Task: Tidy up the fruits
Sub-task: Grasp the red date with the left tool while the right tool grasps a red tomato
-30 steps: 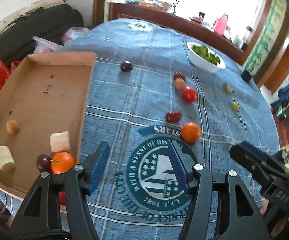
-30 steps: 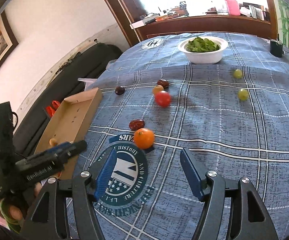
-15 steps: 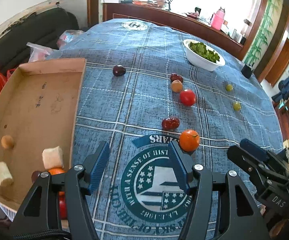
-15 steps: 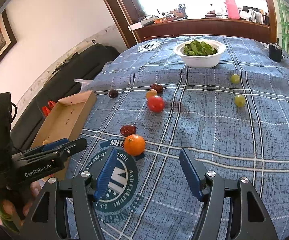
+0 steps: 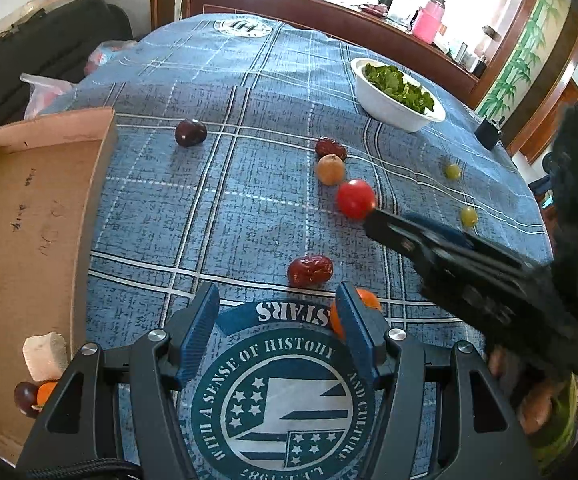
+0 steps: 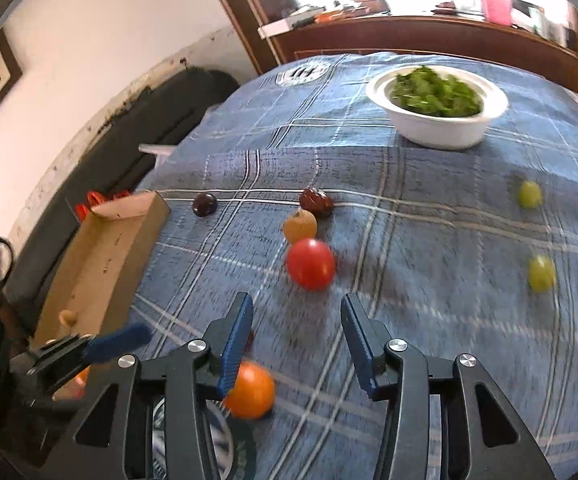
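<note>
Gaping right claw (image 6: 297, 336), glossy round tomato (image 6: 310, 263)

Both cameras looked low and close across the table (image 5: 249, 80), the left from nearer the box (image 5: 29, 200); both saw the tomato (image 6: 310, 264) and bowl (image 6: 441, 128).

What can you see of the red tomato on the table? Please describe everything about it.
The red tomato is small, round, smooth and glossy, with a light highlight on top. It looks whole and rests on the blue plaid cloth, touching no other fruit; a tan round fruit lies just behind it, with a small gap. It sits ahead of the open right gripper, slightly left of the gap between the fingers, not gripped. In the left view the tomato shows just beyond the right gripper's tip.
</note>
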